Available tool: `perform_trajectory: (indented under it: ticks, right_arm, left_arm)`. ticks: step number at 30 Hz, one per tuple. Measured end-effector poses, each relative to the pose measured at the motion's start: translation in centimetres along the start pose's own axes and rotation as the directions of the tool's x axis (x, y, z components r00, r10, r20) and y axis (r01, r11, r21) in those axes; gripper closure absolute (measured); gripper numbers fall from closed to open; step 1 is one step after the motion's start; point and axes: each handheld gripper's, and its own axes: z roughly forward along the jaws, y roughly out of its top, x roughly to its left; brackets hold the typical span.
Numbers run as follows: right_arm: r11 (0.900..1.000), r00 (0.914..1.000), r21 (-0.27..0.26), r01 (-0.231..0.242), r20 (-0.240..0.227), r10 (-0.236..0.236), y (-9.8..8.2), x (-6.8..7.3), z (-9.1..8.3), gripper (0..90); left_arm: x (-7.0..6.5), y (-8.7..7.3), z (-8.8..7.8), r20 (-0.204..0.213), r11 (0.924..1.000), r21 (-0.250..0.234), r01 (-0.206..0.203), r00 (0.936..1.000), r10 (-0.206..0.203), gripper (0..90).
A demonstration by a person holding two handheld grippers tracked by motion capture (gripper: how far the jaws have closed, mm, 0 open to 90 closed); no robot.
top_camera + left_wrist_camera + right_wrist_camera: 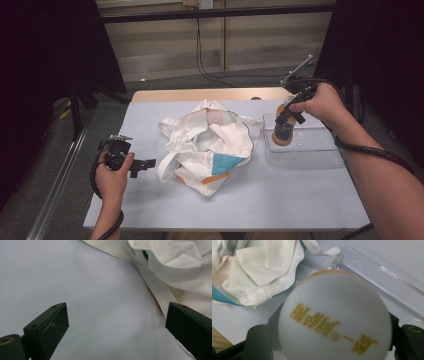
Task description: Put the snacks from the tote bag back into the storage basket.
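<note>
Where the table (300, 200) carries its load: bottle (283, 131), white-capped with gold lettering, upright at the left end of a clear tray (320, 150) on the far right, clamped at the cap by the right gripper (286, 116). Cream tote bag (210, 145), crumpled, centre, just left of the tray. Left gripper (145, 164), near left, jaws parted and grasping nothing, low over bare surface beside a bag strap (155, 287).

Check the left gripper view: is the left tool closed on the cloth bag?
No. The left tool stands wide open over the bare table, and the cloth bag lies beside it, not between its jaws.
</note>
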Motion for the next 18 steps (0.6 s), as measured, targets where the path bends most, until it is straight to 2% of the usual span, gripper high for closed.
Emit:
perform_trajectory:
  ticks: [5,6,18]
  right_arm:
    - [1.000,0.9997,-0.002,0.022,-0.007,-0.022,-0.2,0.1,0.5,30.1]
    - [1.000,1.0000,0.008,0.005,-0.006,-0.005,-0.2,0.3,0.6,30.1]
    - [1.000,0.9997,0.007,0.016,-0.017,-0.016,-0.6,0.6,1.4,30.1]
  left_arm:
    - [0.0,0.0,0.0,0.002,1.0000,0.000,-0.001,1.0000,0.001,4.6]
    - [0.0,0.0,0.0,0.004,1.0000,-0.001,0.001,1.0000,-0.001,4.7]
    - [-0.2,0.0,0.1,0.005,1.0000,-0.003,0.001,1.0000,-0.001,4.6]
